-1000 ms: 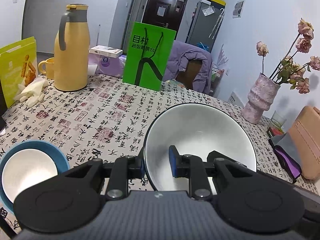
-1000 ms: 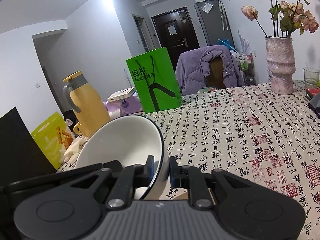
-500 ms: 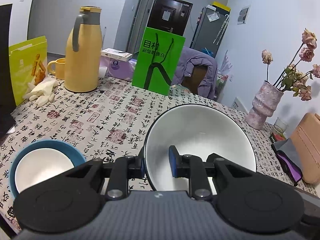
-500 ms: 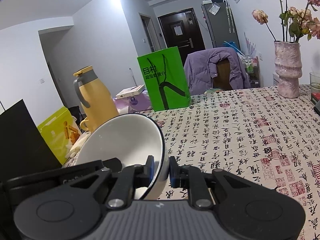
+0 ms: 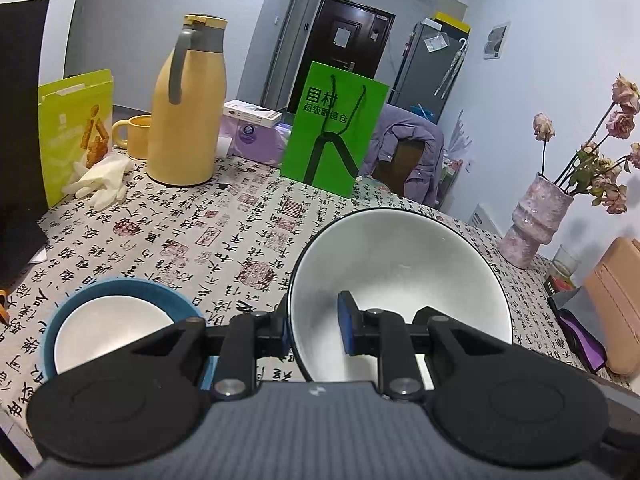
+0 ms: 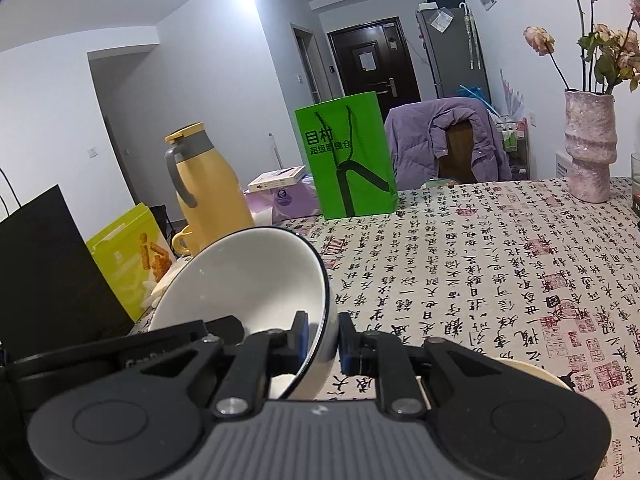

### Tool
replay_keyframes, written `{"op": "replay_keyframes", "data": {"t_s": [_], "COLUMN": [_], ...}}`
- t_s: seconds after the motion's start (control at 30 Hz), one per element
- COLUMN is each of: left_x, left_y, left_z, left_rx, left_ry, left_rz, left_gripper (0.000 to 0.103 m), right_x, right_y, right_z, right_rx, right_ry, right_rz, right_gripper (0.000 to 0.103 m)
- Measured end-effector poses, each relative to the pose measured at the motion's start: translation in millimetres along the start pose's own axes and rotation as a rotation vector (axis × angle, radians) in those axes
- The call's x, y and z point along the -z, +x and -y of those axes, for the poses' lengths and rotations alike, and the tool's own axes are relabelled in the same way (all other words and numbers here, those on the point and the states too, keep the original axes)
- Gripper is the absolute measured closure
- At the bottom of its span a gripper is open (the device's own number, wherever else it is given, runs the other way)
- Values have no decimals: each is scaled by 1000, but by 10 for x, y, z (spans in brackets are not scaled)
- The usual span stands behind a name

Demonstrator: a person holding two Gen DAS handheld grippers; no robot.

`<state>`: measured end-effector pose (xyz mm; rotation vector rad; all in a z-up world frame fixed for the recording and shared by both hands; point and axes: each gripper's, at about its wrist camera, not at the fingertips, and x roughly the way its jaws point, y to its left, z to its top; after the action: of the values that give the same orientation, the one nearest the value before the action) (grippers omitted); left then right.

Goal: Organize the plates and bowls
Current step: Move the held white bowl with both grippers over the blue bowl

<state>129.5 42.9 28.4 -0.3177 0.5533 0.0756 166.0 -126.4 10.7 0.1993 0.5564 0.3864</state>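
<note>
White bowl with a dark rim (image 5: 400, 276), tilted with its mouth toward the left camera, lifted clear of the counter (image 5: 248, 232) and pinched on two sides at once. Left gripper (image 5: 312, 326) clamped on the near rim at the bowl's left: one blue-padded finger (image 5: 346, 320) inside against the white wall, the other outside. Same bowl (image 6: 248, 280) in the right view, leaning left, with the right gripper (image 6: 322, 338) closed on its right-hand rim, one finger (image 6: 300, 336) inside, the other outside. Both grippers aimed forward and sloping gently down toward the counter.

Just left of the held bowl, near the counter's front left corner, a blue bowl with a white inside (image 5: 116, 328), resting on the printed cloth. At the lower right of the right view, a pale rounded rim (image 6: 532, 370) peeking from behind the gripper body; too hidden to identify.

Farther back, a yellow jug (image 5: 186, 112) toward the far left edge, white gloves (image 5: 104, 182) beside it, a green paper bag (image 5: 334, 136) upright at the far edge, and a pink vase of dried roses (image 5: 534, 222) by the right edge.
</note>
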Motion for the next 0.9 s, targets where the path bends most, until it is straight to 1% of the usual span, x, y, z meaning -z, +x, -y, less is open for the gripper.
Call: {"op": "replay_keyframes", "data": {"t_s": [0.9], "left_x": [1], "left_y": [-181], "left_z": [-458], "left_rx": [-22], "left_ry": [-64], "left_rz": [19], "left_gripper": [81], "right_x": [77], "right_y": [77], "right_z": [-471], "right_rx": [-28], "right_ry": [-64], "right_rz": [-16], "right_gripper": [87]}}
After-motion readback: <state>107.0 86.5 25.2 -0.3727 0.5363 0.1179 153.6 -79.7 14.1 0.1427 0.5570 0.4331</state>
